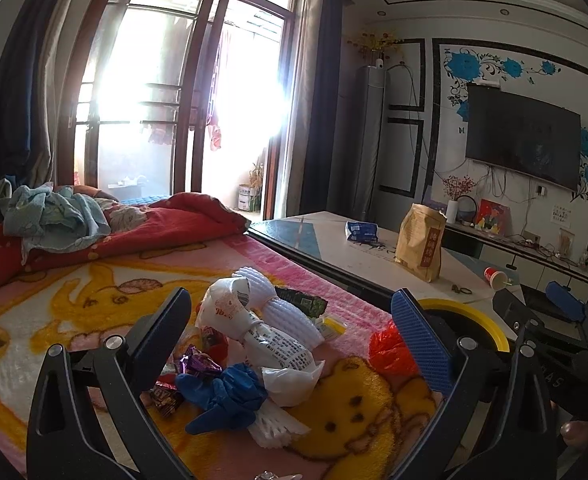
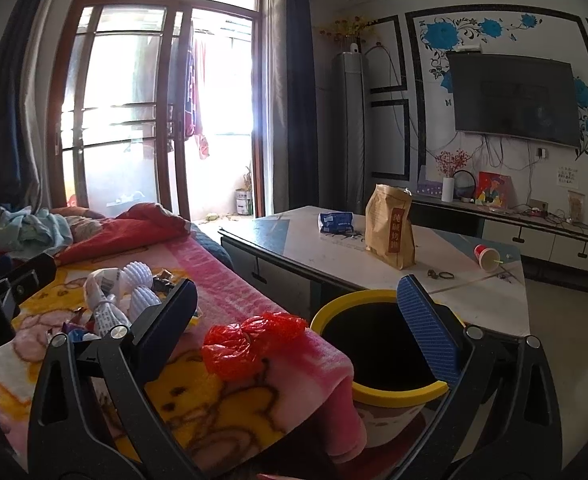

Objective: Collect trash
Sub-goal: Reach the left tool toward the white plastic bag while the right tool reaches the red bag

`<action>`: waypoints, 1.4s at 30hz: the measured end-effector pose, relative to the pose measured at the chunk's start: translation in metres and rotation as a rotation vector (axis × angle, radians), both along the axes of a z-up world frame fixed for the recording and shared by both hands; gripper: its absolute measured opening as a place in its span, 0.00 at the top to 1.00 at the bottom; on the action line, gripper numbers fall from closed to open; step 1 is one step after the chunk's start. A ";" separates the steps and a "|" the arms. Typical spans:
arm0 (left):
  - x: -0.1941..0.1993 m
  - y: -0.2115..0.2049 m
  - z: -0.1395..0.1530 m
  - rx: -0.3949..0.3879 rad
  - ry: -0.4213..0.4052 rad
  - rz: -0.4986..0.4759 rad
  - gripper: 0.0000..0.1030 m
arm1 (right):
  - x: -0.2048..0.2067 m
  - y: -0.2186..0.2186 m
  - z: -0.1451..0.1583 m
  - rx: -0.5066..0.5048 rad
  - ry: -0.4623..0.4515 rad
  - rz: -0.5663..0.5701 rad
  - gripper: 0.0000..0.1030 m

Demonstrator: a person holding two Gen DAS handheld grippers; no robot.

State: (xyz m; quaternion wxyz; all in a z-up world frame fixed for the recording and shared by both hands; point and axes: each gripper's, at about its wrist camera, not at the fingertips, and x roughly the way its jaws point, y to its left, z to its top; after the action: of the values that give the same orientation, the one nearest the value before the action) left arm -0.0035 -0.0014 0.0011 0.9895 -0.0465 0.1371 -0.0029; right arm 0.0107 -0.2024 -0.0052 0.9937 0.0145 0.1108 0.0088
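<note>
1. I am holding my left gripper (image 1: pixel 294 320) wide open over the blanket (image 1: pixel 74 320); it is gripping nothing, and the trash pile is lying between its fingers.
2. In the pile, a white bag (image 1: pixel 254 332) is lying over a blue glove (image 1: pixel 226 396), with white foam netting (image 1: pixel 290 304) behind and candy wrappers (image 1: pixel 198 364) at the left.
3. My right gripper (image 2: pixel 298 320) is also wide open and empty, hovering near the blanket edge.
4. A red bag (image 2: pixel 250 340) is lying at this edge, just beside the yellow-rimmed bin (image 2: pixel 394 394), whose mouth is standing open.
5. A table (image 2: pixel 334 256) is standing behind the bin.
6. A brown pouch (image 2: pixel 390 228) on the table is showing a red label; I cannot read its writing, nor the small print on the white bag.
</note>
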 end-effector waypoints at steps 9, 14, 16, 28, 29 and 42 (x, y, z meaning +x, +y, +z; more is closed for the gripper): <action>-0.003 0.000 0.000 -0.001 0.000 0.002 0.06 | 0.000 0.000 0.001 0.001 0.006 -0.002 0.10; -0.002 0.000 0.000 -0.003 0.002 0.002 0.06 | 0.000 0.000 0.001 0.002 0.009 -0.003 0.10; -0.002 0.000 0.000 -0.004 0.004 0.002 0.06 | 0.001 0.001 0.001 0.000 0.012 -0.003 0.10; 0.021 -0.008 -0.006 -0.021 0.023 -0.012 0.06 | 0.010 -0.004 0.000 0.013 0.037 -0.020 0.10; 0.023 -0.007 -0.005 -0.023 0.024 -0.011 0.06 | 0.011 -0.005 0.001 0.015 0.039 -0.020 0.10; 0.057 0.026 0.001 -0.071 0.059 0.077 0.06 | 0.042 0.011 0.006 0.035 0.087 0.059 0.10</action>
State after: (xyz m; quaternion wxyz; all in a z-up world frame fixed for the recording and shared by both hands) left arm 0.0535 0.0245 0.0019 0.9821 -0.0867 0.1643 0.0318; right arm 0.0530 -0.1917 0.0006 0.9868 0.0289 0.1543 0.0396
